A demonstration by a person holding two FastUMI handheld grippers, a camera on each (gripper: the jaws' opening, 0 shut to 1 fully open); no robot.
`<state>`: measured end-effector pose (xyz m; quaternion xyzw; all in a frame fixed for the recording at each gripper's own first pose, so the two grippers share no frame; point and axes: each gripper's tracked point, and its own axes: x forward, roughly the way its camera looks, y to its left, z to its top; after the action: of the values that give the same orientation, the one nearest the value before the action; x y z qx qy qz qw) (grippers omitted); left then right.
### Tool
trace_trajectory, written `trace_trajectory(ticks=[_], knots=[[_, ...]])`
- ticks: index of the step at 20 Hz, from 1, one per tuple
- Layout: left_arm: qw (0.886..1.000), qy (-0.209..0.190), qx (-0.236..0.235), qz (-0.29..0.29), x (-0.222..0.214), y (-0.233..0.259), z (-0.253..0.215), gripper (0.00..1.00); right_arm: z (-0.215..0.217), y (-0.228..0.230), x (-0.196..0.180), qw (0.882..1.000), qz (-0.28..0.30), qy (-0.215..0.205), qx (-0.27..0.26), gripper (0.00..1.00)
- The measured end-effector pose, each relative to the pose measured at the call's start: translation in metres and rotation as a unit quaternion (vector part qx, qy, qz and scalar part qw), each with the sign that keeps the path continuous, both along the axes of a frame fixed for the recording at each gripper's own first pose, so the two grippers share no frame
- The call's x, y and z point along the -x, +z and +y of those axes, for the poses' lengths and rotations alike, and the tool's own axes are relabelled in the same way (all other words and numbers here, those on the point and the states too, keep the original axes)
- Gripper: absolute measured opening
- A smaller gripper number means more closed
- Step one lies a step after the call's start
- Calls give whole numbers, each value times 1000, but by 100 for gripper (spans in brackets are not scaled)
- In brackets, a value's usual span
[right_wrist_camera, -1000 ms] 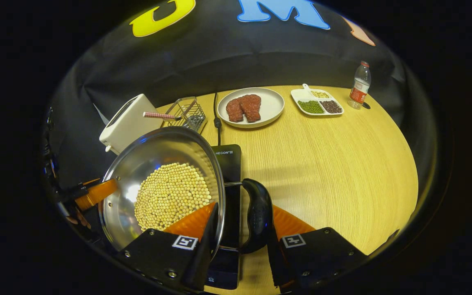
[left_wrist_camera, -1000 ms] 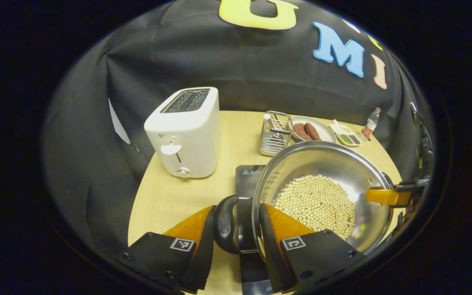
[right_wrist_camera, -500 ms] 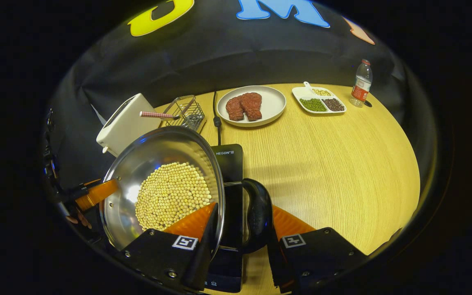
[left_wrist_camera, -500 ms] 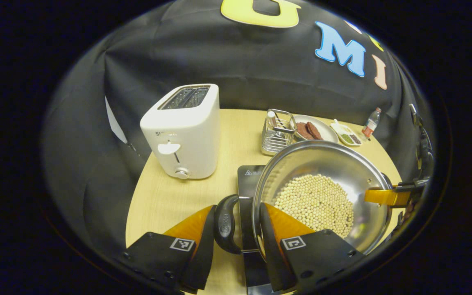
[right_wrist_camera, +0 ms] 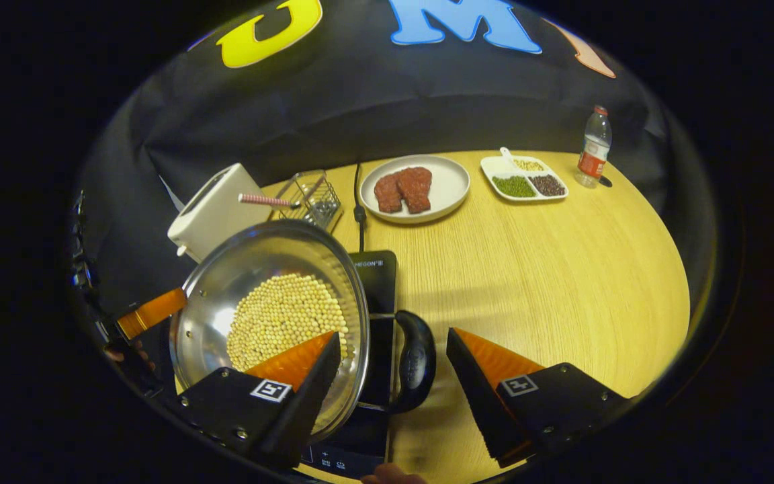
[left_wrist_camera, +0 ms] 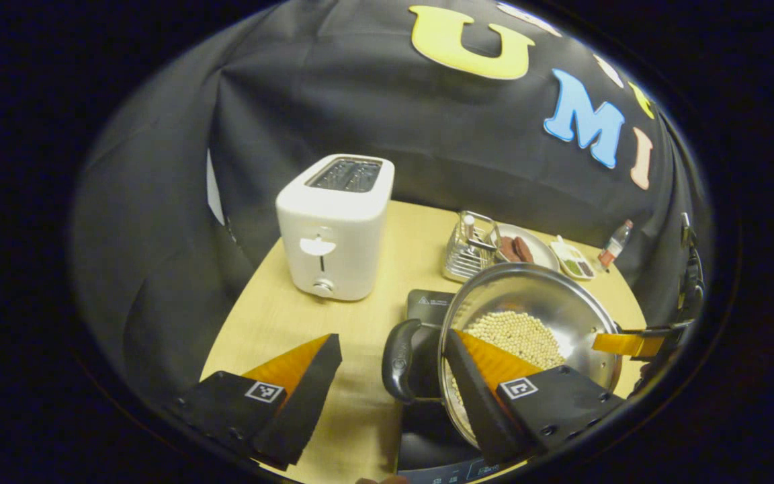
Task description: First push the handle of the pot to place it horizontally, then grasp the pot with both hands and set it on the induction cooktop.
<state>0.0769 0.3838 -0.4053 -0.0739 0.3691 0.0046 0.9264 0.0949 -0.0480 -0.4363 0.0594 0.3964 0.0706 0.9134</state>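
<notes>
A: So, where is the pot [right_wrist_camera: 273,323]?

B: On the cooktop [right_wrist_camera: 375,269], beans inside, a black handle [right_wrist_camera: 417,359] out to each side.

A: And the grippers?

B: Both released. The left gripper [left_wrist_camera: 387,383] straddles its handle [left_wrist_camera: 397,359] with fingers spread apart; the right gripper [right_wrist_camera: 390,376] does the same on the opposite side. I'd judge the pot is set down, so nothing needs holding.

A: The surroundings?

B: A pale wood table [right_wrist_camera: 562,269]. Behind the pot stand a toaster [left_wrist_camera: 333,225] and a wire rack [left_wrist_camera: 471,245]; beyond it, a plate [right_wrist_camera: 444,185] of meat, a divided dish [right_wrist_camera: 525,181] and a bottle [right_wrist_camera: 592,144], against black cloth.
</notes>
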Motion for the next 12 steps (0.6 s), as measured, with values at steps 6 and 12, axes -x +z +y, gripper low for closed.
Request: trace_trajectory(ticks=[6, 12], knots=[[994, 14, -35, -106, 13, 106, -29, 98, -46, 82, -1, 994, -112, -11, 9, 97], [970, 13, -37, -239, 16, 241, -131, 98, -114, 213, 26, 965, -261, -19, 23, 97]])
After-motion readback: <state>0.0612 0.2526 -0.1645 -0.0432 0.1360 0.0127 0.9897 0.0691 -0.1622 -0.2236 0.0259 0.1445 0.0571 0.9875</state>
